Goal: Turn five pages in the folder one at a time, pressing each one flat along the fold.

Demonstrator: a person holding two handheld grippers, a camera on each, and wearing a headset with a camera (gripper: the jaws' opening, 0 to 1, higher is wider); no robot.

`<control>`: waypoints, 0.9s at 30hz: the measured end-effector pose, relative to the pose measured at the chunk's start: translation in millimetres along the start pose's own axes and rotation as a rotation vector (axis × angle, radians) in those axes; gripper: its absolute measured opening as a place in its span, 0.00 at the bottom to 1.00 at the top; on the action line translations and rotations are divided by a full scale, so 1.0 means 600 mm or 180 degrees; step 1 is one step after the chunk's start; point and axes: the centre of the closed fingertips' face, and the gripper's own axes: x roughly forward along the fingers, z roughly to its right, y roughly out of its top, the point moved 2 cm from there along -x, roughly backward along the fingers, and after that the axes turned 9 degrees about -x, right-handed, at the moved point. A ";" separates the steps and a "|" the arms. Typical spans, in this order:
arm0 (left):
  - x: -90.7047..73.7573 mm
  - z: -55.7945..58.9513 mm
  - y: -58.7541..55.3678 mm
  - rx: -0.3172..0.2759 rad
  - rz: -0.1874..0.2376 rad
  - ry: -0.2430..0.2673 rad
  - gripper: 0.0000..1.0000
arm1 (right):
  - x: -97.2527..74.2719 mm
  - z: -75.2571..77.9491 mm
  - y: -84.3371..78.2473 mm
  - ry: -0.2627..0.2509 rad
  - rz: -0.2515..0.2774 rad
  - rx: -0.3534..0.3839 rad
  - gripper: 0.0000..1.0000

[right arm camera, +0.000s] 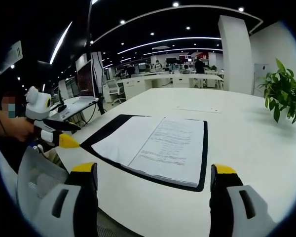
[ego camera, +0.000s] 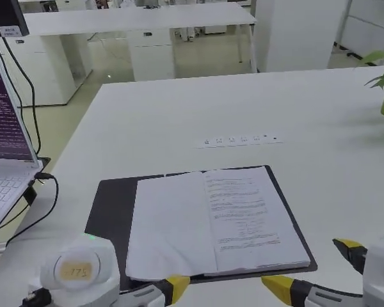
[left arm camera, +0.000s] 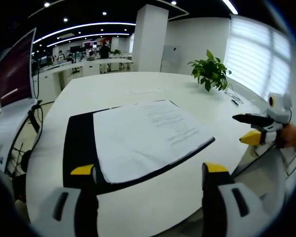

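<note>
L claw [left arm camera: 148,169], R claw [right arm camera: 155,169] both spread, hovering by folder [ego camera: 109,211] near edge.

White table [ego camera: 179,109] under my jaws, runs way out ahead. Laptop [ego camera: 3,147] off to left of my left jaws, screen lit purple, black cable [ego camera: 48,198] looping off its side by table edge. Socket strip [ego camera: 240,139] set in tabletop, well ahead of both jaw pairs. Leafy plant [left arm camera: 210,71] ahead, out past my right jaws. White pillar [left arm camera: 149,39] beyond table's far end.
</note>
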 end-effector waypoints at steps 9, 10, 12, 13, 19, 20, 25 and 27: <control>0.068 0.071 0.012 0.0145 -0.0055 -0.0294 0.83 | 0.001 0.005 0.000 0.0007 0.0015 0.0037 0.94; 0.077 0.082 0.014 0.0160 -0.0069 -0.0335 0.83 | 0.001 0.006 -0.001 0.0014 0.0010 0.0053 0.93; 0.092 0.095 0.015 0.0222 -0.0081 -0.0376 0.81 | 0.001 0.009 -0.001 0.0008 0.0013 0.0064 0.94; 0.100 0.102 0.016 0.0259 -0.0081 -0.0406 0.81 | 0.000 0.010 -0.002 0.0019 0.0013 0.0073 0.94; 0.152 0.148 0.018 0.0366 -0.0088 -0.0546 0.80 | -0.002 0.022 -0.009 0.0029 0.0001 0.0110 0.94; 0.159 0.153 0.017 0.0399 -0.0105 -0.0560 0.79 | -0.002 0.024 -0.009 0.0030 0.0004 0.0117 0.94; 0.199 0.180 0.012 0.0414 -0.0103 -0.0619 0.78 | -0.002 0.041 -0.010 0.0022 -0.0003 0.0144 0.94; 0.214 0.188 0.009 0.0451 -0.0095 -0.0632 0.78 | -0.001 0.047 -0.011 0.0021 -0.0010 0.0164 0.94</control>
